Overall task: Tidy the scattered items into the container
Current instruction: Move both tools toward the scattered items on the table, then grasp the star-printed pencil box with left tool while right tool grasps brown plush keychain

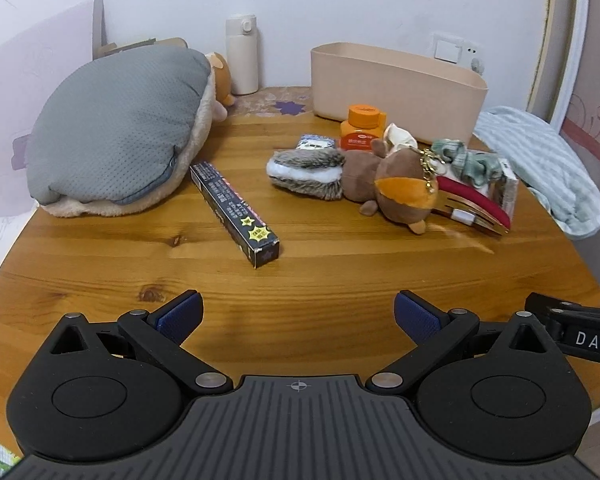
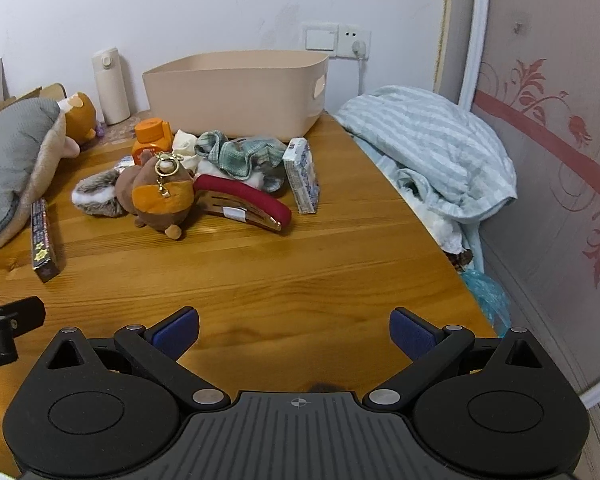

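A beige plastic bin [image 1: 396,88] [image 2: 236,92] stands at the back of the wooden table. In front of it lies a heap: an orange-capped bottle [image 1: 362,126] [image 2: 150,138], a brown and orange plush squirrel [image 1: 396,180] [image 2: 160,196], a red and gold hair clip [image 1: 476,204] [image 2: 248,202], a green checked scrunchie [image 1: 464,162] [image 2: 236,156] and a tissue pack [image 2: 302,176]. A long black box [image 1: 234,208] [image 2: 42,240] lies apart to the left. My left gripper [image 1: 298,314] and right gripper [image 2: 294,330] hover open over the near table, holding nothing.
A large grey plush cushion [image 1: 116,132] fills the table's left side, with a cream flask [image 1: 242,54] behind it. A striped blue blanket [image 2: 428,148] lies off the table's right edge. A socket with a plugged cable [image 2: 358,46] is on the wall.
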The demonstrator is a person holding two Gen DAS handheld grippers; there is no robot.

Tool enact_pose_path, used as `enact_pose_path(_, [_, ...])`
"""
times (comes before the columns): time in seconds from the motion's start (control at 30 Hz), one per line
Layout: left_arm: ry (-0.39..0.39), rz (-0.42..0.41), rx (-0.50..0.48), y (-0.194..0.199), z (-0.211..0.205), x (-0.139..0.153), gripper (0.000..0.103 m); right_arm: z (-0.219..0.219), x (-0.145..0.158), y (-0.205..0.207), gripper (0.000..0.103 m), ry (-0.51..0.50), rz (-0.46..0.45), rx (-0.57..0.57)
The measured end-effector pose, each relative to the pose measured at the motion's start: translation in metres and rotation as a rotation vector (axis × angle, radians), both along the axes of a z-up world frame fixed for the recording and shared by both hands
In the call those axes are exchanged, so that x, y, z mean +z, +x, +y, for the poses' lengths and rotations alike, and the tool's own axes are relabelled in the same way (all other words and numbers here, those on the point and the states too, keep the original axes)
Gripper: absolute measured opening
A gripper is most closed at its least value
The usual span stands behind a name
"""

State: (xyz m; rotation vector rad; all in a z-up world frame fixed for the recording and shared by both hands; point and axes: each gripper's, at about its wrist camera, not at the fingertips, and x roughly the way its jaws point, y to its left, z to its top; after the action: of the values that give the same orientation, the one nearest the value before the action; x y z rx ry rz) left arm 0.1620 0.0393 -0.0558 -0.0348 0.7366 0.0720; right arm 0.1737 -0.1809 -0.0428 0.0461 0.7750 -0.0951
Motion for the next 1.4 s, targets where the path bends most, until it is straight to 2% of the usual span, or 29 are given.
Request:
enact_pose_path(0.2, [0.005,0.033,0.034,0.025,0.005,-0.007,0.103,-0.008,-0.012,0.029,0.102,0.016,0.042,0.039])
enact_pose_path(0.47, [-0.008,0.072,0.050,0.059,0.012,-0.016,0.103,-0.010,-0.009,0.056,0.100,0.068,0.022,0.096])
enact_pose_path(0.77, [-0.022,0.096,0.075,0.085,0.026,-0.024,0.103,0.013,-0.006,0.086,0.095,0.150,0.010,0.182])
enact_pose_path(1.27, [-0.063,0.121,0.070,0.117,0.047,-0.038,0.103,0.054,-0.021,0.132,0.082,0.196,0.008,0.240])
enact_pose_path(1.4, [-0.052,0.117,0.064,0.124,0.048,-0.038,0.103,0.059,-0.025,0.143,0.078,0.211,0.014,0.249])
